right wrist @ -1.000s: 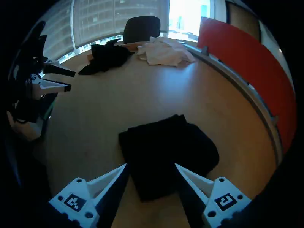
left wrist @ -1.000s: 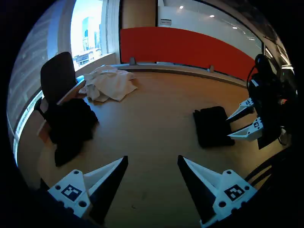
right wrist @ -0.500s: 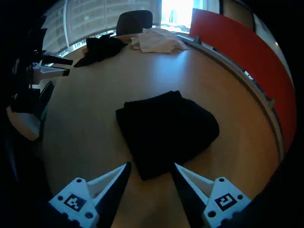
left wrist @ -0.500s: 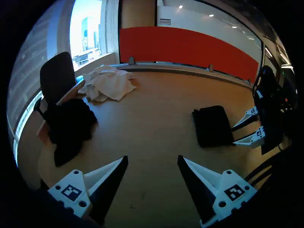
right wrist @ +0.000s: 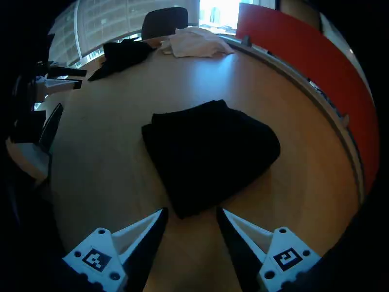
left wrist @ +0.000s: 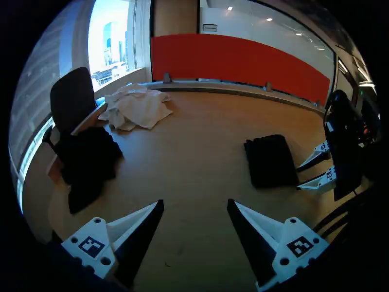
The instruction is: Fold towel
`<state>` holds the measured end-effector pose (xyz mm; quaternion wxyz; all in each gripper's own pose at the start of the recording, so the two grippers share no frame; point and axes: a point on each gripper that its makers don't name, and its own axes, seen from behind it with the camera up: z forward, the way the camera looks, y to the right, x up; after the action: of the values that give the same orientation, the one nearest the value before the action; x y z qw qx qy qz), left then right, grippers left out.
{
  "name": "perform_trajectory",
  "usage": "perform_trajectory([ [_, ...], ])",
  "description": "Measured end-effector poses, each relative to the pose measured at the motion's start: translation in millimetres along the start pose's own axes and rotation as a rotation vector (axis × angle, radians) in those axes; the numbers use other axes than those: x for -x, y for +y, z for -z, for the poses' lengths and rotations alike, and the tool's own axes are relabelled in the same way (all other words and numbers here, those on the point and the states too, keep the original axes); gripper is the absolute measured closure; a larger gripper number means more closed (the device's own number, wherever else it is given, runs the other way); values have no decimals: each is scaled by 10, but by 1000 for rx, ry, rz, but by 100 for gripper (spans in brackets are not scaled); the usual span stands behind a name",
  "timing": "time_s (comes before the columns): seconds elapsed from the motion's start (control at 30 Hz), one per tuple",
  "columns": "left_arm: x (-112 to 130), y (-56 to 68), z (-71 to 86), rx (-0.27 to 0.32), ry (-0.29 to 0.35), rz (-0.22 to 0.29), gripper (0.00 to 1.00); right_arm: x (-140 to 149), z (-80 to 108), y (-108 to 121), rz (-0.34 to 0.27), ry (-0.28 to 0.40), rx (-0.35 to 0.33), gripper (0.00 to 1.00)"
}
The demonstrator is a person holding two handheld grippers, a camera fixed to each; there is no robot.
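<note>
Your right gripper [right wrist: 190, 210] hovers low over the tabletop [right wrist: 97, 160] with its fingers spread wide and nothing between them under pressure. The near corner of the black towel [right wrist: 209, 151] sits in the gap at the fingertips, and as far as the right gripper view shows, neither finger presses on it. That pose reads as a hand free of the cloth, lined up with the bundle at 12 o'clock.

Your left gripper [left wrist: 194, 201] is also wide open and empty, held over bare wood well apart from the towel. From there the towel lies out at 3 o'clock, so this hand seems parked clear of the work.

The towel itself looks folded: a compact, thick, roughly rectangular stack lying flat near the middle of the tabletop. Its edge toward 3 o'clock is rounded and puffy, while the edge toward 9 o'clock is straighter and shows a layered step. My judgement is that the fold is essentially done, though a little loose.

In the left gripper view, a rumpled white cloth [left wrist: 136, 104] lies at 11 o'clock and a heap of dark cloth [left wrist: 87, 160] at 9 o'clock, both far from the towel, probably waiting their turn.
</note>
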<state>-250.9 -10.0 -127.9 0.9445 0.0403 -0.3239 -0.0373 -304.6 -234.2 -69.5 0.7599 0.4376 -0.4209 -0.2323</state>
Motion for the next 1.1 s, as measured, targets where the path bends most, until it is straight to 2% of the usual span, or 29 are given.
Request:
perform_trajectory([
  [0.07, 2, 1, 1, 0, 0, 0, 3, 8, -7, 19, -5, -1, 9, 25],
  [0.2, 3, 8, 4, 1, 0, -1, 3, 15, -10, 23, -20, -3, 8, 37],
  [0.37, 7, 10, 7, 1, -1, -3, 3, 19, -3, 28, -30, -1, 6, 65],
  [0.5, 9, 13, 10, 1, 0, -3, 3, 24, 14, 37, -33, 3, 9, 82],
  [0.6, 11, 13, 8, 2, -1, -3, 3, 23, 25, 39, -39, 7, 9, 92],
  [1.1, 3, 28, 3, 6, 1, -10, 3, -127, 124, 104, -41, 52, 21, 95],
])
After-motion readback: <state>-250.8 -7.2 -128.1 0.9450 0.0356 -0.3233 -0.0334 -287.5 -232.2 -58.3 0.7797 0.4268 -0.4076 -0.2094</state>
